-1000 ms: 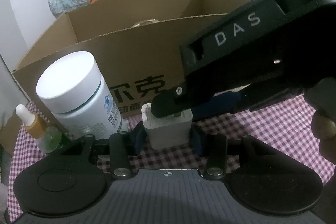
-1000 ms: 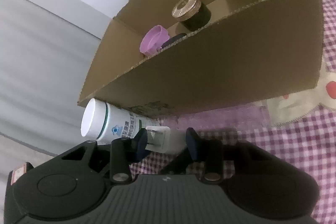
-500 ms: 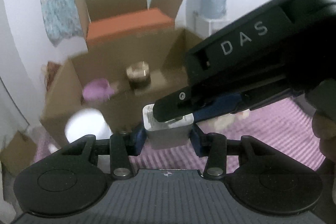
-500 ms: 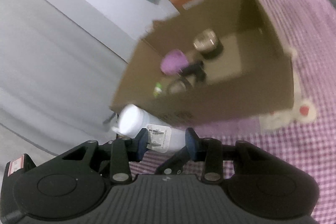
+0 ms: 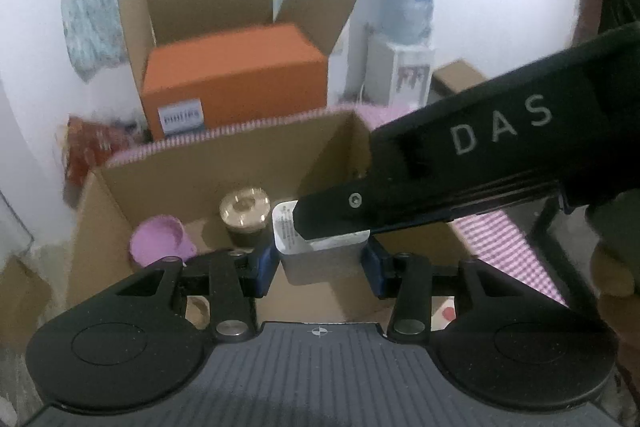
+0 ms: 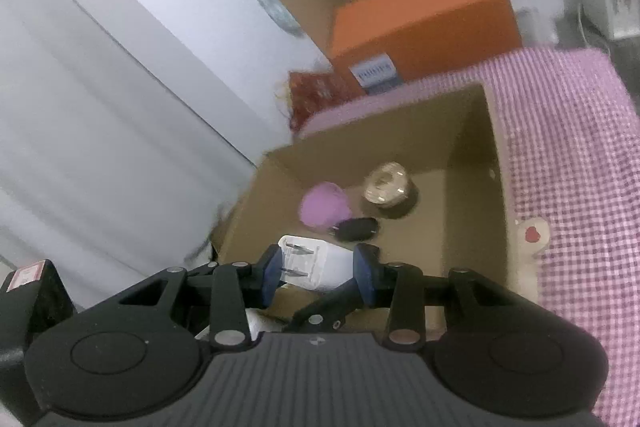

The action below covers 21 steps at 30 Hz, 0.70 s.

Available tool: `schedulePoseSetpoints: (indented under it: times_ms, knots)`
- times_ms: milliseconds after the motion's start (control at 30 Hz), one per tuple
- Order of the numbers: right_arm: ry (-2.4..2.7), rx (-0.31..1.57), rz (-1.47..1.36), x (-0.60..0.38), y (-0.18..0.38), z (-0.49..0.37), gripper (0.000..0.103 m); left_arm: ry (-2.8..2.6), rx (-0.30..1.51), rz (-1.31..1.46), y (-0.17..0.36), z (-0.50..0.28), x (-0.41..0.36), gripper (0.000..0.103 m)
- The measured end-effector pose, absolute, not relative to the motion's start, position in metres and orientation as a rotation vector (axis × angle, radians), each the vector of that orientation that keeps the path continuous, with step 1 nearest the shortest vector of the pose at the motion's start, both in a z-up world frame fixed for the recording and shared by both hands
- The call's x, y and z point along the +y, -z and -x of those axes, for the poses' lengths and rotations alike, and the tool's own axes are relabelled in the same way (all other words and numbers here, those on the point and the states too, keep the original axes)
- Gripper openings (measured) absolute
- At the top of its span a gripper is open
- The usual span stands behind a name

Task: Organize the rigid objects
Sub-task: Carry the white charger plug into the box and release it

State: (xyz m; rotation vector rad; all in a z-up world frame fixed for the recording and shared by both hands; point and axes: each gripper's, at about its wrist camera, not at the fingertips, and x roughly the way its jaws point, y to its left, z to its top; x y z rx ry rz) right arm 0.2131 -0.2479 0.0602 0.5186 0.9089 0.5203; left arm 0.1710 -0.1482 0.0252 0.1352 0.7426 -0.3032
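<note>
A white power adapter (image 5: 316,261) with two metal prongs (image 6: 298,259) hangs over the open cardboard box (image 5: 224,155). Both grippers are shut on it. My left gripper (image 5: 320,265) pinches its sides between blue pads. The right gripper's black finger (image 5: 340,215) reaches in from the right across its top. In the right wrist view my right gripper (image 6: 318,273) clamps the adapter, and the left gripper's finger (image 6: 320,311) shows just below. Inside the box (image 6: 360,147) lie a purple cup (image 6: 324,205), a gold-lidded jar (image 6: 386,183) and a small black object (image 6: 356,229).
The box stands on a purple checked cloth (image 6: 580,187). Behind it an orange box (image 5: 236,75) sits in a bigger open carton, with a water dispenser (image 5: 404,39) to its right. White wall runs along the left. A person's hand (image 5: 612,267) is at the right edge.
Both grippers have risen with the adapter from the cloth in front of the box to above its opening. The white bottle and the dropper bottle have dropped out of view.
</note>
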Motion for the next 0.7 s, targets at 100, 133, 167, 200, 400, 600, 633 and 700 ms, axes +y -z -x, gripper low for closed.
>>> schedulePoseSetpoints:
  times_ms: [100, 133, 167, 200, 400, 600, 633, 700]
  knots:
    - [-0.515, 0.978, -0.51, -0.251, -0.039, -0.237, 0.042, 0.292, 0.81, -0.118, -0.007, -0.182, -0.15, 0.044]
    - [-0.514, 0.998, -0.503, -0.25, -0.032, -0.243, 0.043, 0.288, 0.83, -0.116, -0.001, -0.187, -0.15, 0.044]
    - [-0.513, 1.016, -0.493, -0.25, -0.025, -0.248, 0.043, 0.285, 0.847, -0.111, 0.004, -0.192, -0.149, 0.044]
    - [-0.514, 1.029, -0.481, -0.249, -0.02, -0.252, 0.042, 0.281, 0.863, -0.103, 0.008, -0.196, -0.148, 0.044]
    - [-0.516, 1.07, -0.397, -0.236, -0.001, -0.271, 0.042, 0.27, 0.916, -0.089, 0.023, -0.21, -0.148, 0.044]
    - [-0.532, 1.086, -0.382, -0.23, 0.004, -0.277, 0.042, 0.291, 0.945, -0.072, 0.028, -0.214, -0.148, 0.044]
    - [-0.532, 1.085, -0.379, -0.228, 0.005, -0.277, 0.042, 0.289, 0.94, -0.085, 0.027, -0.213, -0.149, 0.044]
    - [-0.53, 1.085, -0.377, -0.227, 0.005, -0.277, 0.042, 0.293, 0.944, -0.084, 0.028, -0.214, -0.149, 0.045]
